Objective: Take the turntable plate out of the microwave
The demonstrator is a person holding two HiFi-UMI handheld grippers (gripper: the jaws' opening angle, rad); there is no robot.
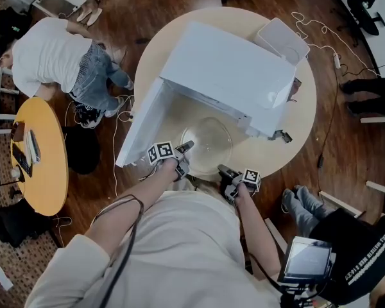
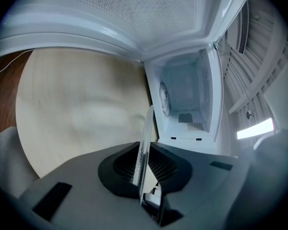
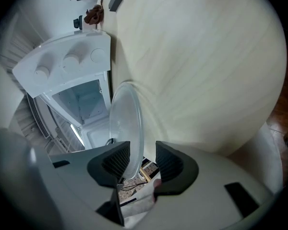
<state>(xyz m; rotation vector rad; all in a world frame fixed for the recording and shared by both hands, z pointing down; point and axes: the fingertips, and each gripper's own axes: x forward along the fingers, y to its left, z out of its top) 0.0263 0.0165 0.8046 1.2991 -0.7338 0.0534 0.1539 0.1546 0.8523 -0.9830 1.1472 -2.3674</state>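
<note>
The clear glass turntable plate [image 1: 206,140] is outside the white microwave [image 1: 231,76], over the round table [image 1: 295,127] just in front of the open cavity. My left gripper [image 1: 186,146] is shut on the plate's left rim; in the left gripper view the rim [image 2: 145,138] runs edge-on between the pressed pads of the gripper [image 2: 144,164]. My right gripper [image 1: 223,170] is at the plate's near right rim. In the right gripper view the plate [image 3: 127,123] stands between the jaws of the gripper [image 3: 142,159], close to the left pad, with a gap to the right pad.
The microwave door [image 1: 141,124] hangs open to the left. A white box [image 1: 282,40] sits at the table's back right and a small dark object [image 1: 282,135] near the microwave's right corner. A person [image 1: 48,56] crouches at left beside a yellow side table [image 1: 42,159]. Cables cross the floor.
</note>
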